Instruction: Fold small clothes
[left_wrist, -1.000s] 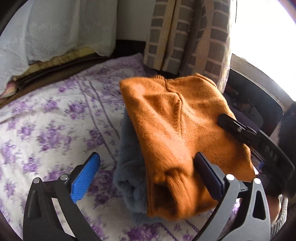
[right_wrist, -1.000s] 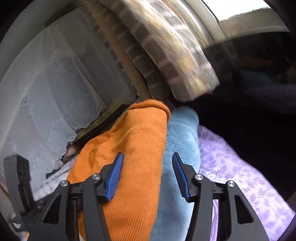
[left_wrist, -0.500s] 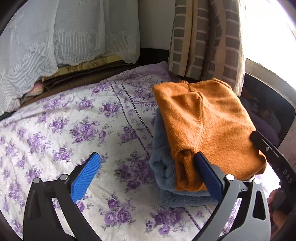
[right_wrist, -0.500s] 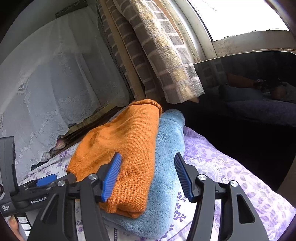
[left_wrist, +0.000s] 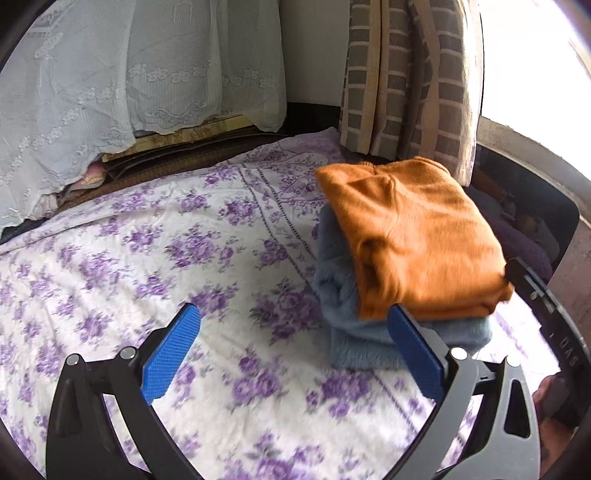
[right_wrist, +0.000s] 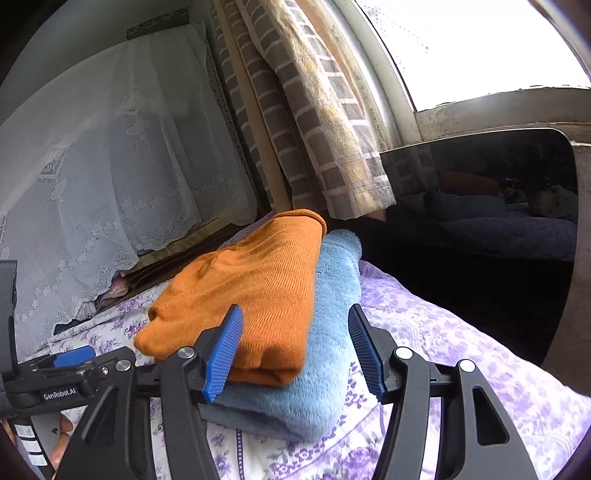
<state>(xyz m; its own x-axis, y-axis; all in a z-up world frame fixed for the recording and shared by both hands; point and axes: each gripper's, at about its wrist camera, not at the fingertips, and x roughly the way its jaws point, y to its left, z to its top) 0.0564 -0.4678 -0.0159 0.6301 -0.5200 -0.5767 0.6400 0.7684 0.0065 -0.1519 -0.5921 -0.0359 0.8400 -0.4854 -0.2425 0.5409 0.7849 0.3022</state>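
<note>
A folded orange knit garment (left_wrist: 410, 236) lies on top of a folded fluffy blue garment (left_wrist: 354, 325), stacked on the purple floral bedsheet (left_wrist: 147, 258). My left gripper (left_wrist: 291, 347) is open and empty, a little in front and to the left of the stack. My right gripper (right_wrist: 295, 350) is open and empty, just in front of the stack, where the orange garment (right_wrist: 251, 280) rests on the blue one (right_wrist: 325, 354). The left gripper's body (right_wrist: 70, 373) shows at the lower left of the right wrist view.
A white lace curtain (left_wrist: 129, 74) hangs behind the bed. A checked brown curtain (left_wrist: 410, 81) hangs by the bright window (right_wrist: 480, 48). A dark glossy panel (right_wrist: 498, 206) stands past the bed's right edge.
Both grippers have drawn back from the stack. The orange garment no longer sits between either gripper's fingers, and more bedsheet shows in the left wrist view.
</note>
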